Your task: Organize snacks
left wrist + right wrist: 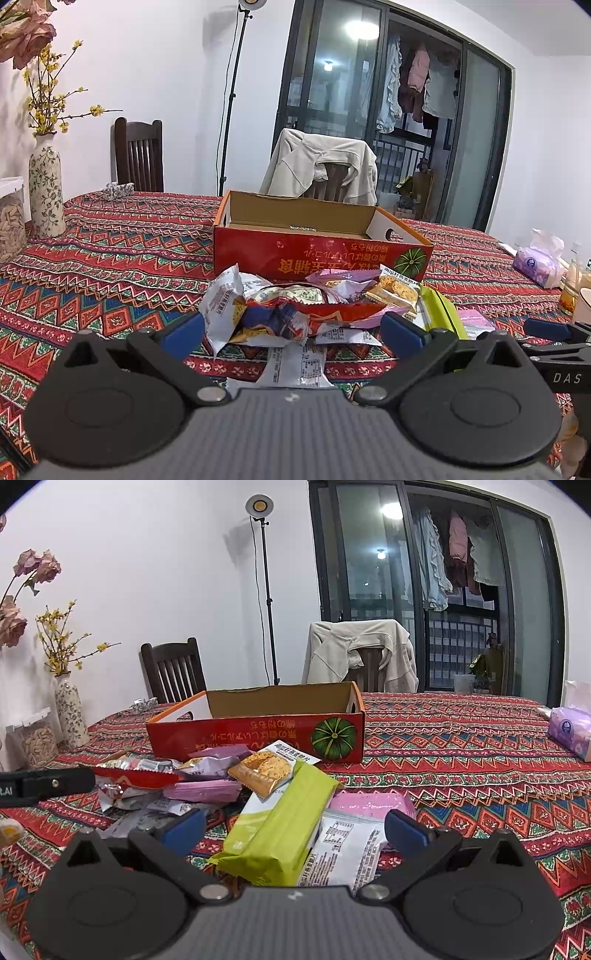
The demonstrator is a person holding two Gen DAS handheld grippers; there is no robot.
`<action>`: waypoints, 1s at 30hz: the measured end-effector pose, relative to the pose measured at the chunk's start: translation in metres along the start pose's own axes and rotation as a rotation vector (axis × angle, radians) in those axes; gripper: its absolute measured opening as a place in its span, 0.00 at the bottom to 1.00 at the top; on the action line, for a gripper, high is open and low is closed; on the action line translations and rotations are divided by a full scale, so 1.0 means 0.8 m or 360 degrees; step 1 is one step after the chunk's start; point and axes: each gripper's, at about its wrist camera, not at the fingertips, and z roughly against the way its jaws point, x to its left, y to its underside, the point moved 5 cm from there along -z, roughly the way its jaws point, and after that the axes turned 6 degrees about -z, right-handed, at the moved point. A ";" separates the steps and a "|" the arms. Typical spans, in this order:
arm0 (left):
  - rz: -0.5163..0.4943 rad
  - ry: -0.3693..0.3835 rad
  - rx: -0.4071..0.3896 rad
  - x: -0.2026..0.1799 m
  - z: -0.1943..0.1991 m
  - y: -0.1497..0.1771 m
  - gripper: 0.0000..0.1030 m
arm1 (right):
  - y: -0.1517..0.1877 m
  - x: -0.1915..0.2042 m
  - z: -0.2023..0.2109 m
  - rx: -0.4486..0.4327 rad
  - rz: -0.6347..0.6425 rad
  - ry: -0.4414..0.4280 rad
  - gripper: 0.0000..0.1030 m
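- Snacks [295, 306] lie heaped on the patterned bench [110, 258], just in front of the red cardboard box [321, 251], which looks bare inside as far as the left wrist view shows.
- Left hand-held gripper [293, 330] stands spread wide, holding nothing, its blue pads flanking the crinkled red packet [332, 314] at pile height.
- Risk here, in my judgement: closing on that packet could drag the loose wrappers lying against it, scattering the heap or catching two at once.
- Right wrist view: the right hand-held gripper [293, 829] is likewise agape and empty, with the green packet [280, 830] lying between its pads.
- That green packet rests tilted over a white sachet [347, 849]; a grip on its slack end may slip, or lift the sachet too.
- Both tools work close together; the left hand-held gripper's arm already reaches in beside the pile, so a collision seems possible.
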 end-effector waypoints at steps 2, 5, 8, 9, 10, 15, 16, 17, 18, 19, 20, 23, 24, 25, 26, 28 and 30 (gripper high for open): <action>-0.0004 -0.0001 -0.0001 0.000 0.000 0.000 1.00 | 0.001 0.000 0.000 -0.0001 0.0001 0.0002 1.00; -0.0004 -0.0003 0.0001 0.000 0.000 0.000 1.00 | 0.002 -0.001 0.000 0.0003 -0.0002 0.0005 1.00; -0.0004 -0.0004 0.0003 0.000 0.000 0.000 1.00 | 0.002 -0.002 0.000 0.0010 -0.0002 0.0012 1.00; -0.0004 -0.0003 0.0002 0.000 0.000 0.000 1.00 | 0.002 -0.003 0.000 0.0011 -0.0001 0.0017 1.00; -0.0005 -0.0001 0.0004 -0.001 0.000 0.000 1.00 | 0.003 -0.003 0.000 0.0013 -0.0002 0.0020 1.00; -0.0006 -0.0003 0.0013 -0.001 -0.002 0.000 1.00 | 0.002 -0.004 -0.002 0.0035 -0.0019 0.0024 1.00; -0.0008 -0.0004 0.0012 -0.001 -0.002 0.000 1.00 | 0.001 -0.003 -0.002 0.0034 -0.0018 0.0022 1.00; -0.0011 -0.0005 0.0013 -0.001 -0.003 0.000 1.00 | 0.001 -0.002 -0.001 0.0030 -0.0017 0.0019 1.00; -0.0013 -0.0004 0.0014 -0.001 -0.003 0.000 1.00 | 0.000 -0.001 0.000 0.0028 -0.0016 0.0015 1.00; -0.0015 -0.0004 0.0017 -0.002 -0.004 0.000 1.00 | 0.000 0.000 0.000 0.0029 -0.0016 0.0015 1.00; -0.0017 -0.0003 0.0019 -0.002 -0.004 0.001 1.00 | 0.000 0.000 0.000 0.0031 -0.0017 0.0018 1.00; -0.0017 -0.0008 0.0023 -0.001 -0.005 0.002 1.00 | 0.001 0.000 -0.002 0.0045 -0.0017 0.0048 1.00; -0.0015 -0.0009 0.0026 -0.001 -0.005 0.003 1.00 | 0.001 0.000 -0.004 0.0052 -0.0018 0.0056 1.00; -0.0014 -0.0009 0.0031 0.000 -0.006 0.003 1.00 | 0.002 -0.001 -0.004 0.0060 -0.0020 0.0060 1.00; -0.0015 -0.0010 0.0034 0.000 -0.006 0.004 1.00 | 0.003 -0.001 -0.005 0.0067 -0.0022 0.0062 1.00; -0.0014 -0.0011 0.0039 0.000 -0.006 0.005 1.00 | 0.004 -0.001 -0.005 0.0071 -0.0028 0.0062 1.00; -0.0011 -0.0012 0.0047 0.000 -0.006 0.005 1.00 | 0.004 -0.002 -0.005 0.0076 -0.0029 0.0079 1.00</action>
